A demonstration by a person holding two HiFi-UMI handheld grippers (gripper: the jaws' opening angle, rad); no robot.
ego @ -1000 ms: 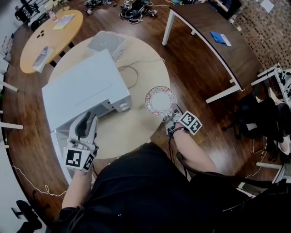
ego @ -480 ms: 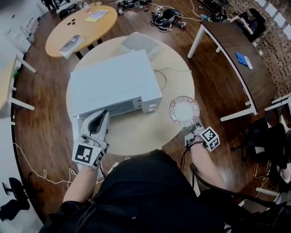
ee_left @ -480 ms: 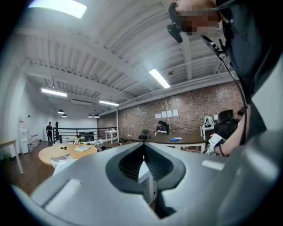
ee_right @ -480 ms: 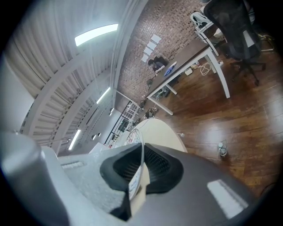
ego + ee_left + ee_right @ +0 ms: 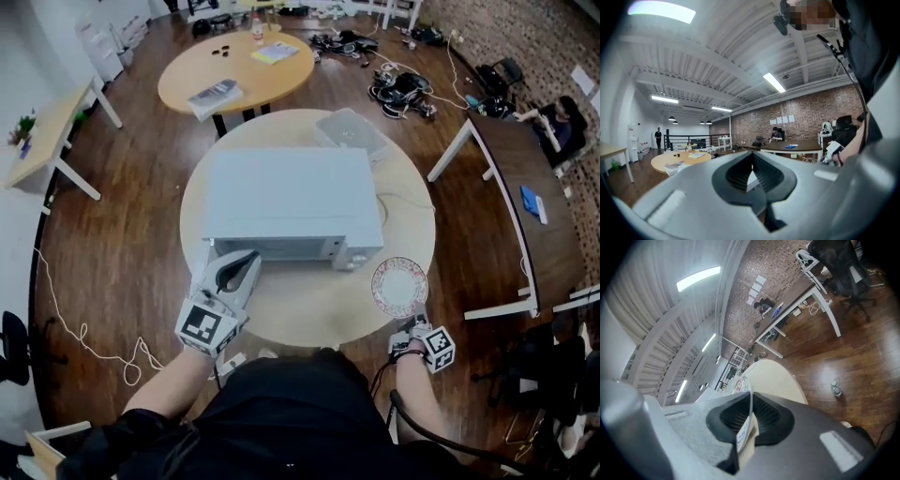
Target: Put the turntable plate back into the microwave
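While right gripper (image 5: pixel 407 328) is clamping round floral-rimmed plate (image 5: pixel 399 286), left gripper (image 5: pixel 249 257), jaws together, is hovering at door (image 5: pixel 281 248) of white microwave (image 5: pixel 286 192); probably needs opening next.

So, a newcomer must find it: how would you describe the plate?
Find the round pale table with the white microwave on it. By the microwave's front right corner is a plate, held at its near rim by the right gripper. It is the only dish there: white, with a pinkish patterned border.
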